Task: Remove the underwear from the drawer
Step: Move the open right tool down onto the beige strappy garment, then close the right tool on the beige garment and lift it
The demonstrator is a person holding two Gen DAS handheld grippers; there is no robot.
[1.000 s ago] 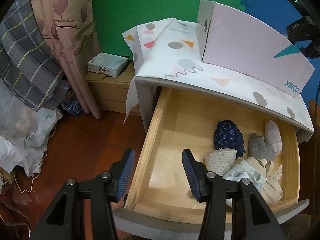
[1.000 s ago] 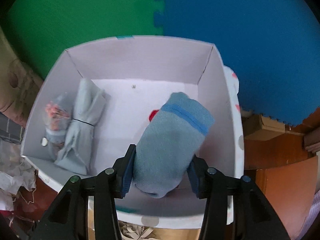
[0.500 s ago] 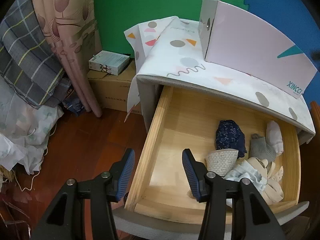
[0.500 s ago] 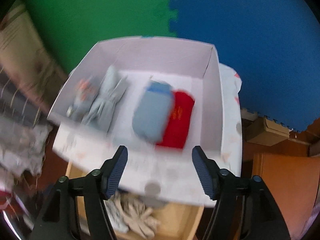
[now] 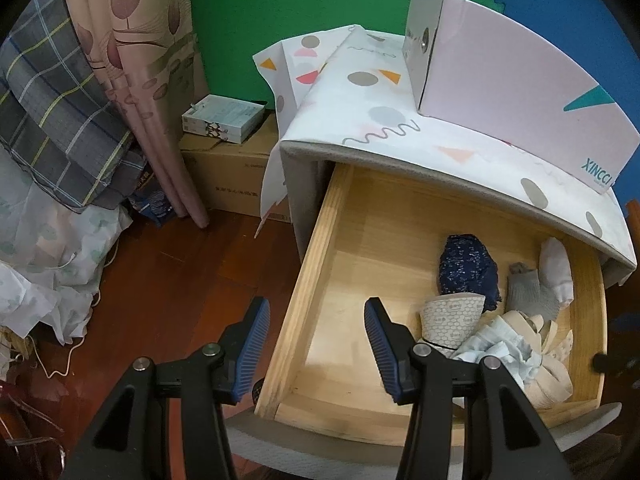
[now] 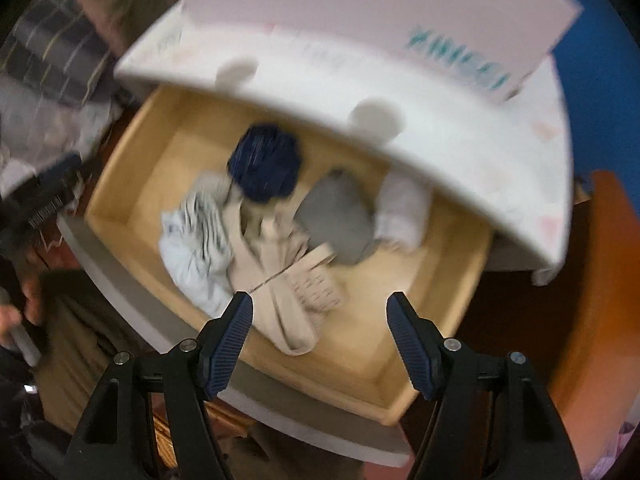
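Pale smooth wooden drawer (matt)

Open wooden drawer under my cameras, clothes piled at its right.

I see a navy roll, grey sock, white sock and beige straps lying on its floor.

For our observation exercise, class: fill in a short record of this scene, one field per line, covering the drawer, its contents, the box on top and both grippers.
drawer: pale wooden drawer, pulled open
contents: dark blue speckled bundle; grey sock; white roll; beige strappy garment
on top: pale pink cardboard box
left gripper: open, empty, straddling the drawer's side wall
right gripper: open, empty, above the drawer
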